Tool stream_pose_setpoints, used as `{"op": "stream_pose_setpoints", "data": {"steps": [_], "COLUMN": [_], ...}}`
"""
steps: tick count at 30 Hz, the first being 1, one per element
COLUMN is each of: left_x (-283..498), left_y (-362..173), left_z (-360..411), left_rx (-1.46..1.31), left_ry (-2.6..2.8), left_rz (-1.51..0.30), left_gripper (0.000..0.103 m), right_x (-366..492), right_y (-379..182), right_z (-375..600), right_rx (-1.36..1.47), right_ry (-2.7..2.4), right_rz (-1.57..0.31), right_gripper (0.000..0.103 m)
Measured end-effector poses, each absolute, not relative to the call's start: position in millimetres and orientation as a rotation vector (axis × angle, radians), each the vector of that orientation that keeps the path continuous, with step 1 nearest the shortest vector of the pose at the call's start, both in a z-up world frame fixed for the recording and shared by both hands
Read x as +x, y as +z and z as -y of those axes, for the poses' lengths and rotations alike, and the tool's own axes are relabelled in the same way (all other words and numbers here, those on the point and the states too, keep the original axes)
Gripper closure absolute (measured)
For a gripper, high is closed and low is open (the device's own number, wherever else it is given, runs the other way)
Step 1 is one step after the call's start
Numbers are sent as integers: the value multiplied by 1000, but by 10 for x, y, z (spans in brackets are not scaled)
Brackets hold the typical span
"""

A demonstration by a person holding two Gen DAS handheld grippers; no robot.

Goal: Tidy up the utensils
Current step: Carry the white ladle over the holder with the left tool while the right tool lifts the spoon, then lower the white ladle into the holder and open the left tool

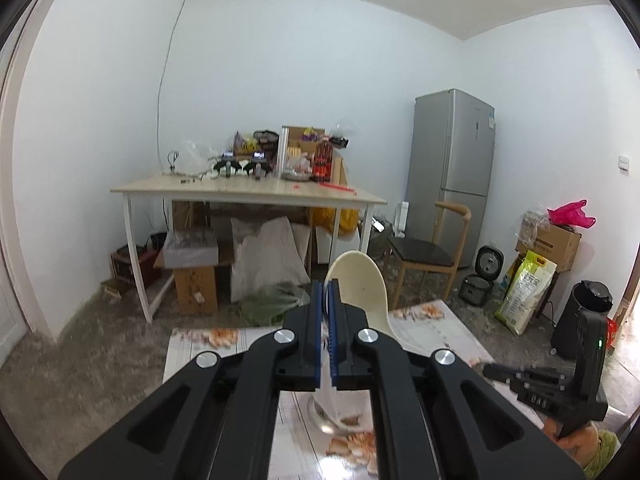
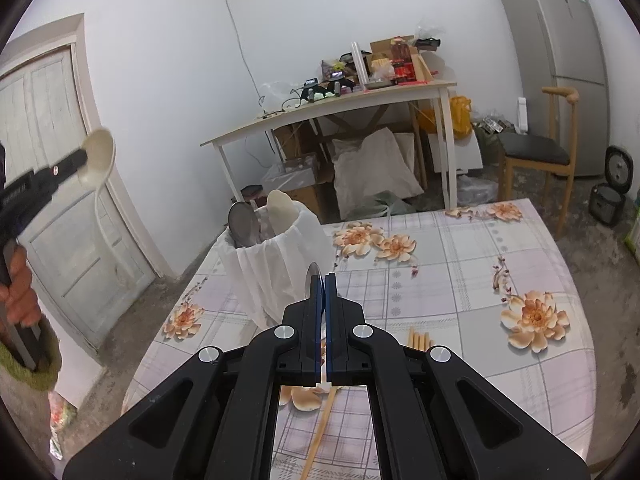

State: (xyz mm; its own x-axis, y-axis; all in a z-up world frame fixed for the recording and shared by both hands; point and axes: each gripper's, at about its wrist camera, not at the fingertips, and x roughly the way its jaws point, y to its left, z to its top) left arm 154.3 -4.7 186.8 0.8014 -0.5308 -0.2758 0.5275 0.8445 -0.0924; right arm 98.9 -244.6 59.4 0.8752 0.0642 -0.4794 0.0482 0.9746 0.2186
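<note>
My left gripper (image 1: 328, 286) is shut on a cream plastic spoon (image 1: 360, 280); the bowl sticks up past the fingertips and the handle runs down between the pads. From the right wrist view, that left gripper (image 2: 82, 158) and its cream spoon (image 2: 98, 156) hang in the air at the left, above and left of the white lined container (image 2: 280, 268). My right gripper (image 2: 323, 280) is shut on a thin metal spoon (image 2: 313, 278), seen edge-on, just in front of the container. A metal ladle (image 2: 242, 226) and another cream spoon (image 2: 280, 212) stand inside it.
Wooden chopsticks (image 2: 418, 338) lie on the floral tablecloth (image 2: 460, 260) under my right gripper. A metal spoon (image 1: 326, 422) shows on the cloth below my left jaws. Beyond the table stand a cluttered wooden desk (image 1: 248, 192), a chair (image 1: 424, 256) and a fridge (image 1: 452, 168).
</note>
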Motion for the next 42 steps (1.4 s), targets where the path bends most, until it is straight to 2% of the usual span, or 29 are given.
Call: {"op": "stream_pose_setpoints", "data": {"steps": [15,28,42], "left_x": [2029,2287,2300], "left_y": [2100,1778,1235], "left_z": [447,809,1281], "left_rx": [13,190,558], "left_ry": [-547,-445,-300], "left_rz": [-244,-250,-106], "left_gripper": [101,101,101], "right_x": [1018,1048,1078], "right_y": [543,492,449], "right_z": [2484,2606,2618], "right_rx": [245,272,283], "right_ry": [19,8,6], "right_rz": [-514,-536,-550], "right_gripper": [103,103,103]}}
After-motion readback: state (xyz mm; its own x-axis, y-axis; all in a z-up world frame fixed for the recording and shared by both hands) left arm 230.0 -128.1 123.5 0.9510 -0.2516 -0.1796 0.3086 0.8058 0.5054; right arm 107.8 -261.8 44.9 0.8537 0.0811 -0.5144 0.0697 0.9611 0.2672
